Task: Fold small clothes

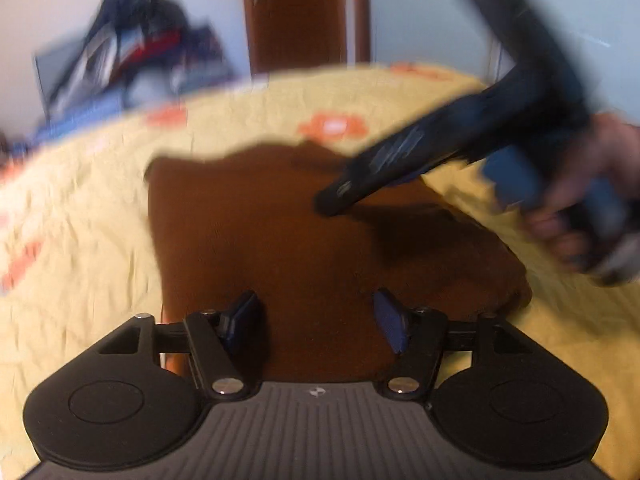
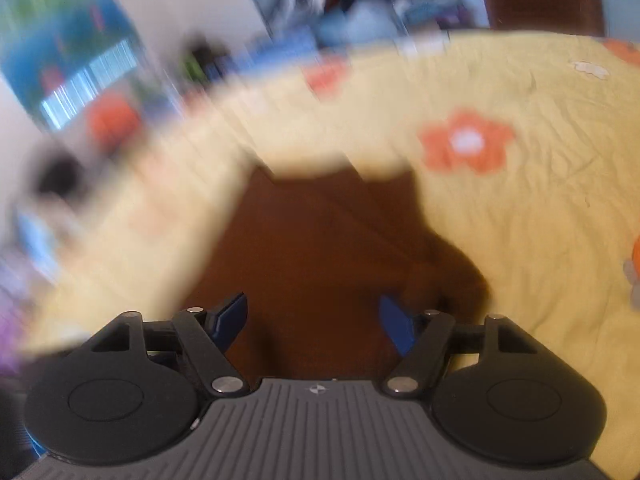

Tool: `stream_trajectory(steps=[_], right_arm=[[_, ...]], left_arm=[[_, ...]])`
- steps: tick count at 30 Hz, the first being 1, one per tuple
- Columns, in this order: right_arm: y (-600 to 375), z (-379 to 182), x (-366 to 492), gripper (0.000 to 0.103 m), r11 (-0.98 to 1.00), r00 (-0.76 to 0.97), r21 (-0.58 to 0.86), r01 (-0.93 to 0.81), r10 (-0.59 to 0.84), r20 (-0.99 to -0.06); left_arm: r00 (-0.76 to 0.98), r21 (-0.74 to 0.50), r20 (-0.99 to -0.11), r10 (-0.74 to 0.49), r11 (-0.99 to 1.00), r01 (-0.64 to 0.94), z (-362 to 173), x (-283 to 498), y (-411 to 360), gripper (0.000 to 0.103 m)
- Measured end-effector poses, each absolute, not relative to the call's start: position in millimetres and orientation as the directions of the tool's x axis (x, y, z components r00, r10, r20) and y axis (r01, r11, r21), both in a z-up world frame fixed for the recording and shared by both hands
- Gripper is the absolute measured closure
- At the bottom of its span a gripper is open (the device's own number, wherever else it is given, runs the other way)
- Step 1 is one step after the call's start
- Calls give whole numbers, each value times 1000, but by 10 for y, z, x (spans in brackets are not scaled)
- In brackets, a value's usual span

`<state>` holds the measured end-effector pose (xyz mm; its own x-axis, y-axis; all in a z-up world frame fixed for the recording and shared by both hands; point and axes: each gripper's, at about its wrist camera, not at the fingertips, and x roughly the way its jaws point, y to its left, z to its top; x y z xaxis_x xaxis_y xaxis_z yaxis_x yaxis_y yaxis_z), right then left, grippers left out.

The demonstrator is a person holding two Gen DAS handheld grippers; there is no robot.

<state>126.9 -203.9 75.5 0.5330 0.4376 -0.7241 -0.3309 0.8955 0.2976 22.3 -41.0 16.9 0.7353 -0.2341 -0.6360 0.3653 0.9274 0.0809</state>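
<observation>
Yellow fabric printed with orange flowers (image 2: 466, 146) covers the bed (image 1: 80, 216) I am working over, creased and soft. On it lies the brown garment (image 1: 260, 232), spread mostly flat, with a darker fold bunched along its right side. Beyond the bed I see pale walls, a dark wooden door (image 1: 298, 12), and a blurred heap of dark, red and blue clothing (image 1: 132, 48) on a surface to the left; I cannot tell what holds it. My left gripper (image 1: 316, 320) hovers over the near edge of the garment, jaws spread apart and gripping nothing. My right gripper (image 2: 312, 320), held in a hand (image 1: 592, 184), also has its blue fingers (image 2: 394, 330) wide apart and empty above the brown cloth. Both views are smeared by motion.
</observation>
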Motion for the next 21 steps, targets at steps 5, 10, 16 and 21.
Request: stream_trajectory(steps=[5, 10, 16, 21], right_arm=[[-1924, 667, 1564, 13, 923, 534, 202, -327, 357, -767], [-2028, 1107, 1122, 28, 912, 631, 251, -325, 407, -661], [-1776, 849, 1059, 23, 871, 522, 279, -405, 470, -712], [-1927, 855, 1204, 35, 865, 529, 314, -391, 490, -693]], left_arm=[[732, 66, -641, -231, 934, 352, 235, 229, -381, 38], [738, 37, -620, -265, 930, 365, 336, -36, -223, 37], [749, 135, -623, -227, 912, 388, 104, -2, -465, 29], [787, 129, -571, -234, 921, 368, 309, -285, -348, 29]])
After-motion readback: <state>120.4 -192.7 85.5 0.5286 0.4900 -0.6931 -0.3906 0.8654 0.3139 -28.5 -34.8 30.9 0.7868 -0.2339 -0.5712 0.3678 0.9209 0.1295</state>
